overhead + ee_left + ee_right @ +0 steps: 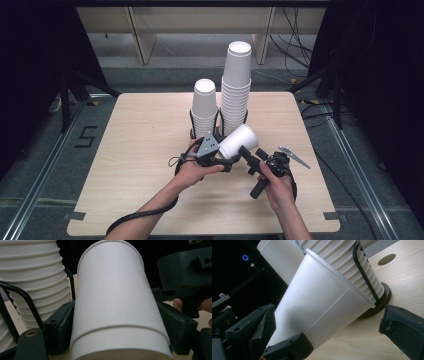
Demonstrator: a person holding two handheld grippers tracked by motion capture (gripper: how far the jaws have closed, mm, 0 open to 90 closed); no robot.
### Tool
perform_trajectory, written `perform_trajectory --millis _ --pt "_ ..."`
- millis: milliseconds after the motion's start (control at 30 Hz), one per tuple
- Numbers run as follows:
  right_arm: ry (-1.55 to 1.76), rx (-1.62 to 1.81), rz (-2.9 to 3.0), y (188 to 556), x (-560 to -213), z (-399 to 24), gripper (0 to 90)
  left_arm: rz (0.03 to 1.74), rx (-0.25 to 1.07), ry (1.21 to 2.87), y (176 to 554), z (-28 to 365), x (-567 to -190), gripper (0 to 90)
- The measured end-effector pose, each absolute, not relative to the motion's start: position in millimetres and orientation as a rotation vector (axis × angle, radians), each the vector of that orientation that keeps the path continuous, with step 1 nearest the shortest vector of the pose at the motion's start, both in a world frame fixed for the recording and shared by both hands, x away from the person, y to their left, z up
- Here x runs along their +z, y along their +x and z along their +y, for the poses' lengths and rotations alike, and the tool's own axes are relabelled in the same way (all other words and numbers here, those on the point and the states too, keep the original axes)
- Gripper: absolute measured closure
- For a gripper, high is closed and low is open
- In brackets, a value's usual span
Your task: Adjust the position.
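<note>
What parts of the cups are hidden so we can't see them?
- Held cup: its bottom end is cut off by the lower edge of the left gripper view.
- Held cup's inside: hidden in the high view, where only its closed end faces up.
- Tall stack: lowest cups hidden behind the held cup and left gripper.

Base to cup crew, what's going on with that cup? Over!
Left gripper shut on paper cup, cup tilted above table. Right gripper open beside it. Cup stacks close behind.

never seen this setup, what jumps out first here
A white paper cup held off the table's middle, clamped in the left gripper, with the right gripper open around it. Just behind stand two racked cup stacks, the taller stack right of the shorter stack.
</note>
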State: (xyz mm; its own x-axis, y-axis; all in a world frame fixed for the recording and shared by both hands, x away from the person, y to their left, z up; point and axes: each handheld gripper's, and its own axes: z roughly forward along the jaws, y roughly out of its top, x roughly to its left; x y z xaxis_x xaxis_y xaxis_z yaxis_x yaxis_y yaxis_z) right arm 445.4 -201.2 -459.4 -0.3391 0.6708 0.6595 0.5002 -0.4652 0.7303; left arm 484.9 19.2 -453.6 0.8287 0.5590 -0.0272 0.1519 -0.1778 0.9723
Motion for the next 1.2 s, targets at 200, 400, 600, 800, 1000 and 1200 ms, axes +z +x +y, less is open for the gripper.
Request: perform_trajectory --millis 200,400,600,800,1000,1200 --pt "1.753 1.95 1.532 447.0 -459.7 -199.7 0.5 0.546 0.4 1.737 484.9 17.8 -453.7 20.5" --pt "1.773 1.973 1.518 448.4 -461.6 -198.0 0.5 0.537 0.41 1.727 485.2 16.5 -452.4 20.5" --pt "1.825 2.003 1.504 449.9 -462.6 -198.2 0.5 0.516 0.433 1.76 484.5 15.5 -452.9 20.6" --pt "1.839 2.009 1.495 451.6 -463.4 -196.0 0.5 0.529 0.41 1.736 483.0 12.2 -455.3 20.5" --pt "1.869 2.02 1.483 453.8 -464.4 -193.0 0.5 0.525 0.412 1.738 482.3 10.8 -456.8 20.5" --pt "1.88 2.026 1.461 457.0 -464.6 -191.6 0.5 0.52 0.41 1.742 480.7 8.4 -457.0 20.6"
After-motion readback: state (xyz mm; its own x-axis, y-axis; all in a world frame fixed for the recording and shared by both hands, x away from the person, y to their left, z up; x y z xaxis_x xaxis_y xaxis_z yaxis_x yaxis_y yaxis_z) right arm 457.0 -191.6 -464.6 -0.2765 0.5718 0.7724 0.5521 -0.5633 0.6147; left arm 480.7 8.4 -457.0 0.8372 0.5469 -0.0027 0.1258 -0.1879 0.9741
